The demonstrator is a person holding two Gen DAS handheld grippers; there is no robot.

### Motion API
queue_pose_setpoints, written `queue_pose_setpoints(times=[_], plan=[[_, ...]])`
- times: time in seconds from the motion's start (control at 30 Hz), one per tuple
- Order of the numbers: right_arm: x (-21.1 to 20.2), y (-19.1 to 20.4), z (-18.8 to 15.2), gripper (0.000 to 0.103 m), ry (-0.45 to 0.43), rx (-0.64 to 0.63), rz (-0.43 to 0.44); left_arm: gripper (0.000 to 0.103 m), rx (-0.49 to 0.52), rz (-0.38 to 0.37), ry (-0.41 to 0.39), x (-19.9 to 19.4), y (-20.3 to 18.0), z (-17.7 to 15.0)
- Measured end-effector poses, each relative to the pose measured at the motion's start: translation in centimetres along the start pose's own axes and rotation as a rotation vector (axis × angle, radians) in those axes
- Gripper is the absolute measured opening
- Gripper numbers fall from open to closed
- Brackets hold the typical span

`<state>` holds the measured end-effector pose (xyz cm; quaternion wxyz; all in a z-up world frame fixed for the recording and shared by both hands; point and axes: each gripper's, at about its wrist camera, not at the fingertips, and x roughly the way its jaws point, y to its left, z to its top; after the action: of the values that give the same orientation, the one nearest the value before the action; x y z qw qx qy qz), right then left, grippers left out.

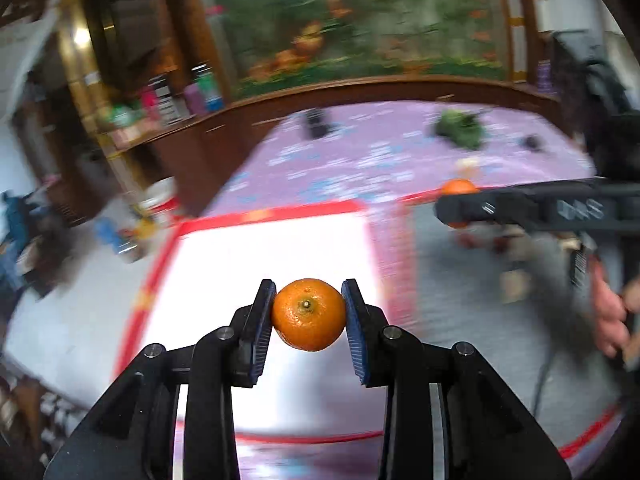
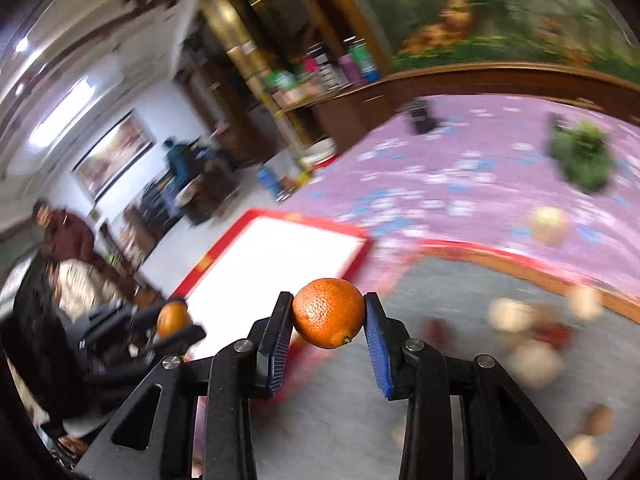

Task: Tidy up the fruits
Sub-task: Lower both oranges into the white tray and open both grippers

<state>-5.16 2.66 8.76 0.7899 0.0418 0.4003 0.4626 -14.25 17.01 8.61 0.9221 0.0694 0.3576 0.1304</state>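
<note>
My left gripper (image 1: 308, 312) is shut on a small orange (image 1: 309, 314), stem end facing the camera, held in the air above a white tray with a red rim (image 1: 272, 213). My right gripper (image 2: 328, 314) is shut on a second orange (image 2: 329, 312), held over the seam between that white tray (image 2: 304, 222) and a grey tray (image 2: 440, 280). In the left wrist view the right gripper (image 1: 456, 204) shows at the right with its orange (image 1: 458, 187). The right wrist view shows the left gripper (image 2: 172, 320) at the lower left with its orange (image 2: 172, 316).
The trays lie on a purple patterned cloth (image 1: 360, 160). Pale round fruits (image 2: 532, 360) sit blurred on the grey tray, one more (image 2: 550, 224) on the cloth. A green leafy bunch (image 2: 580, 156) and a dark object (image 2: 420, 118) lie farther back. A wooden cabinet (image 1: 208, 140) borders the far edge.
</note>
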Motion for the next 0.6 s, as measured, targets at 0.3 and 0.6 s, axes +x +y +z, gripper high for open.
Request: queue_pose_setpoints(times=[0.3, 0.6], plan=[[9.5, 5.0, -2.0, 0.038, 0.17, -0.029, -0.018, 0.033, -0.1, 0.138, 0.2, 5.2, 4.8, -4.3], [-3.9, -2.1, -2.7, 0.062, -0.074, 0.077, -0.116, 0.079, -0.012, 0.023, 0.007, 0.4, -1.6, -1.5]])
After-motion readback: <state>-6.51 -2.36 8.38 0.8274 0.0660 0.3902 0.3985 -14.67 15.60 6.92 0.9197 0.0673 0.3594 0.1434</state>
